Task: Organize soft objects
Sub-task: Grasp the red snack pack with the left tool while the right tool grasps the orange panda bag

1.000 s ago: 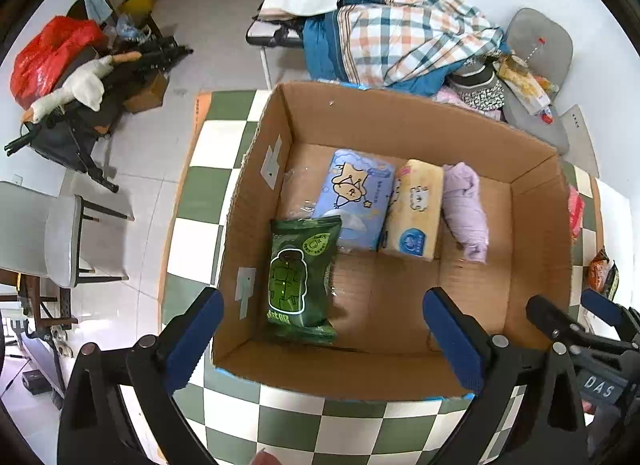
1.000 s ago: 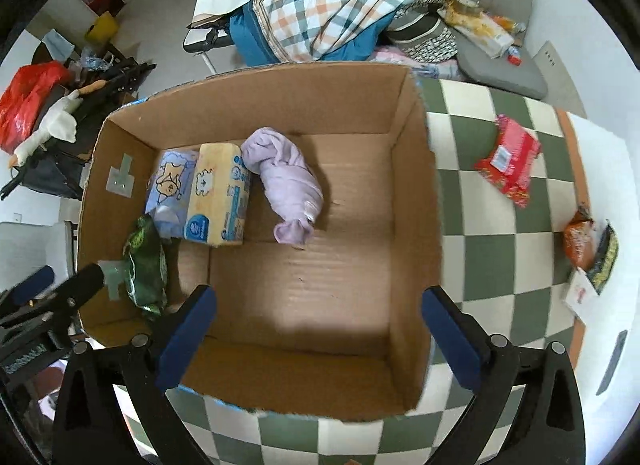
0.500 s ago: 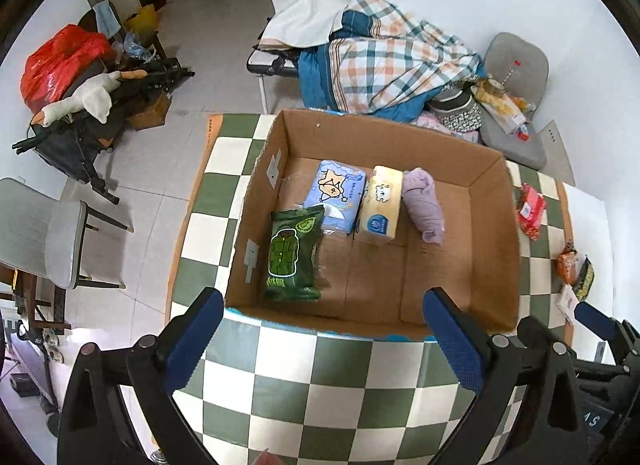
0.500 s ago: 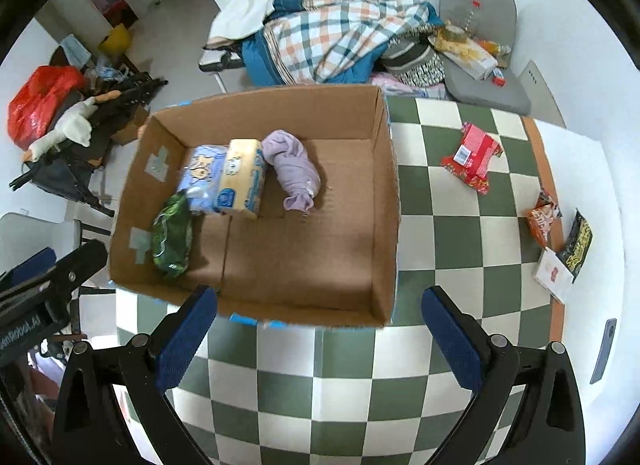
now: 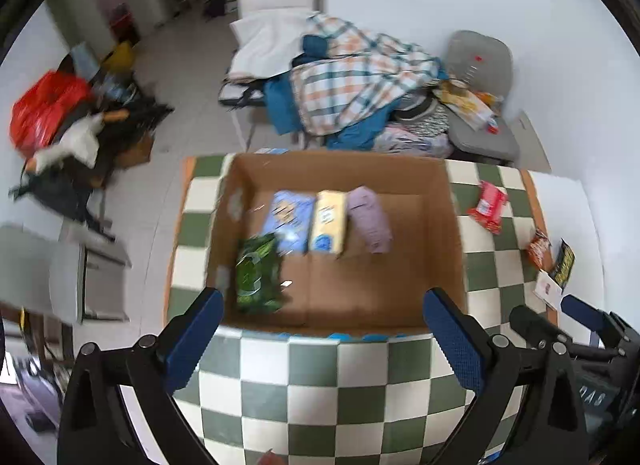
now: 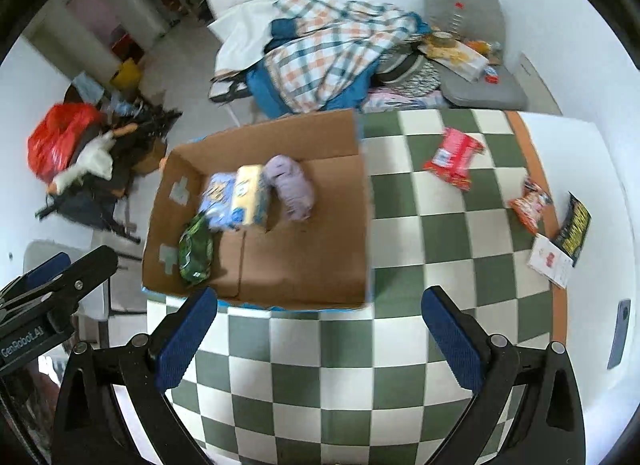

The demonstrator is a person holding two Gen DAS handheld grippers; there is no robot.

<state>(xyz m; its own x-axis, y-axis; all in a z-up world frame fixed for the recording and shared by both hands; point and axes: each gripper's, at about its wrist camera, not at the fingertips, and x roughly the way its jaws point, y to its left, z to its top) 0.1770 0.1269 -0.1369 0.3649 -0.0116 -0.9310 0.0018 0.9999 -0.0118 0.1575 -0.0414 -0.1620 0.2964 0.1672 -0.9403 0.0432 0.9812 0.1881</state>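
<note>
An open cardboard box (image 5: 448, 225) (image 6: 360, 201) stands on the green and white checked table. Inside lie a green pack (image 5: 256, 277) (image 6: 195, 251), a blue tissue pack (image 5: 290, 221) (image 6: 218, 201), a yellow tissue pack (image 5: 328, 221) (image 6: 250, 197) and a rolled lilac cloth (image 5: 368, 219) (image 6: 290, 187). My left gripper (image 5: 324, 341) is open and empty, high above the table's near side. My right gripper (image 6: 320, 337) is open and empty, to the right of the left one.
A red snack pack (image 6: 454, 157) (image 5: 488, 205), an orange snack pack (image 6: 530, 203), a black and yellow packet (image 6: 574, 227) and a white card (image 6: 550, 261) lie on the table's right part. Beyond the table stand a bed with a plaid blanket (image 5: 360, 77) and a grey chair (image 5: 480, 65).
Both grippers have risen and pulled back from the box. The box now looks smaller and more of the table shows. Nothing in the box has moved.
</note>
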